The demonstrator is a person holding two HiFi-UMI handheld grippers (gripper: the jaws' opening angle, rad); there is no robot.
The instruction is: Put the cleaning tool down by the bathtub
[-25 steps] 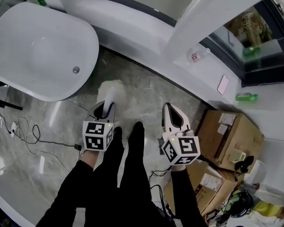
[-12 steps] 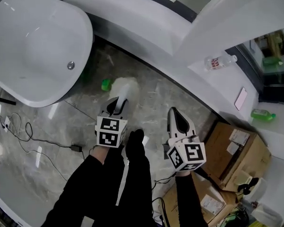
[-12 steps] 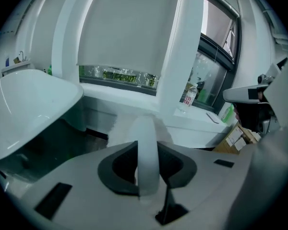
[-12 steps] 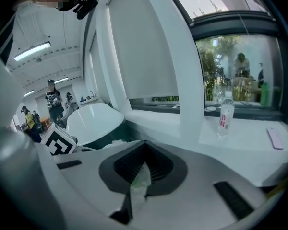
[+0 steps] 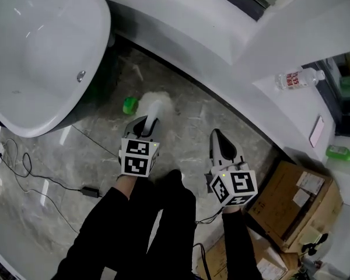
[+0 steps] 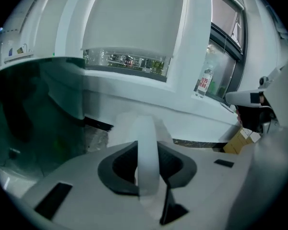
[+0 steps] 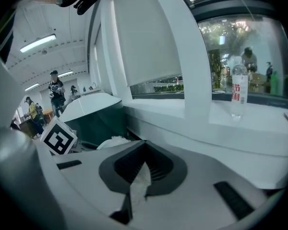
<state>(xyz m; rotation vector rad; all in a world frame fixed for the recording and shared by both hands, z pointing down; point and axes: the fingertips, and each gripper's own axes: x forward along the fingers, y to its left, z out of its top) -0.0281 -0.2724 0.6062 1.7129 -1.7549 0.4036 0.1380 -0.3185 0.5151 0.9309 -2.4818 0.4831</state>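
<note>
Left gripper (image 5: 143, 126): jaws clamped on the white handle of the cleaning tool (image 5: 154, 105). In the left gripper view the handle runs straight out between them. The tool's fluffy white head is out front, low over the marble floor (image 5: 192, 127). Can't tell if it touches the floor.

Tool location: in the floor strip between the bathtub (image 5: 46, 57) and the curved white window ledge (image 5: 233, 51), near the tub's outer wall.

Right gripper (image 5: 217, 137): jaws together, nothing in them. It's beside the left one, apart from the tool.

Around and in the way:
- small green object (image 5: 130, 105) on the floor just beside the fluffy head, between it and the tub wall
- black cable (image 5: 46, 182) with a power adapter (image 5: 91, 189) on the floor to the left of the person's black-clad legs (image 5: 151, 226), well apart from the tool head
- cardboard box (image 5: 294, 197) at the right, behind the right gripper
- on the ledge: clear water bottle (image 5: 296, 78) lying down, phone (image 5: 317, 131), green bottle (image 5: 340, 152), none of them near the tool
</note>
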